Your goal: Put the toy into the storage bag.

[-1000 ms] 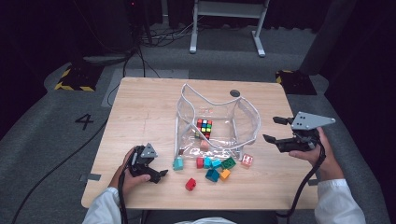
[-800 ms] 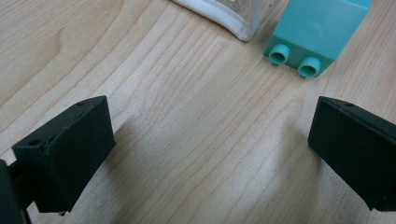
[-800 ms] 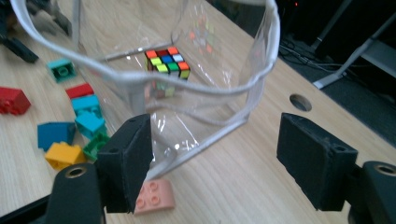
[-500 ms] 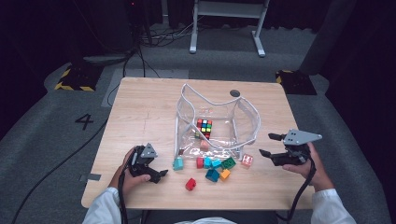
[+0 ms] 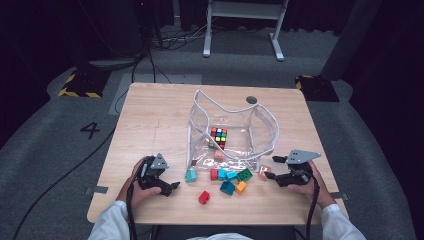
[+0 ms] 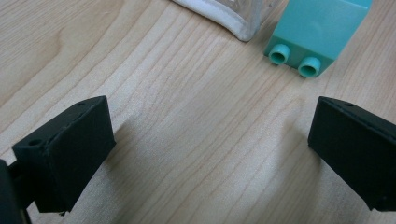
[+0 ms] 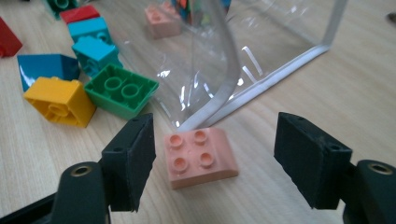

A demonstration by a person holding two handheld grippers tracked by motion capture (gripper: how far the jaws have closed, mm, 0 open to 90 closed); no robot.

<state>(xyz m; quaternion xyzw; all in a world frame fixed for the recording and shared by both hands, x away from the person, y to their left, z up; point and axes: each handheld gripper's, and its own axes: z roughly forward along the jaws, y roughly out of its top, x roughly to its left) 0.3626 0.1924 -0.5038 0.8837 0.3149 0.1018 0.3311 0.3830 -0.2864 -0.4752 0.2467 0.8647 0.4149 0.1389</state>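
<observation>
Wooden table [image 5: 150, 120], pale grain. Clear plastic bag [image 5: 232, 132] with white piping at centre — a puzzle cube [image 5: 218, 137] inside. Loose studded bricks at the bag's 6 o'clock.

Right gripper [image 7: 215, 163]: jaws spread, a pink four-stud brick [image 7: 200, 156] lying between them, untouched.

Left gripper [image 6: 210, 144]: jaws spread over bare wood — a teal brick [image 6: 317, 35] at its 1 o'clock.

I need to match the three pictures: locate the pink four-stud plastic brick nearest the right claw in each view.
High view: pink four-stud plastic brick, right of the green brick.
Left gripper view: not in it.
Right gripper view: bottom centre, between the open jaws.
Shared landmark: clear plastic bag.
</observation>
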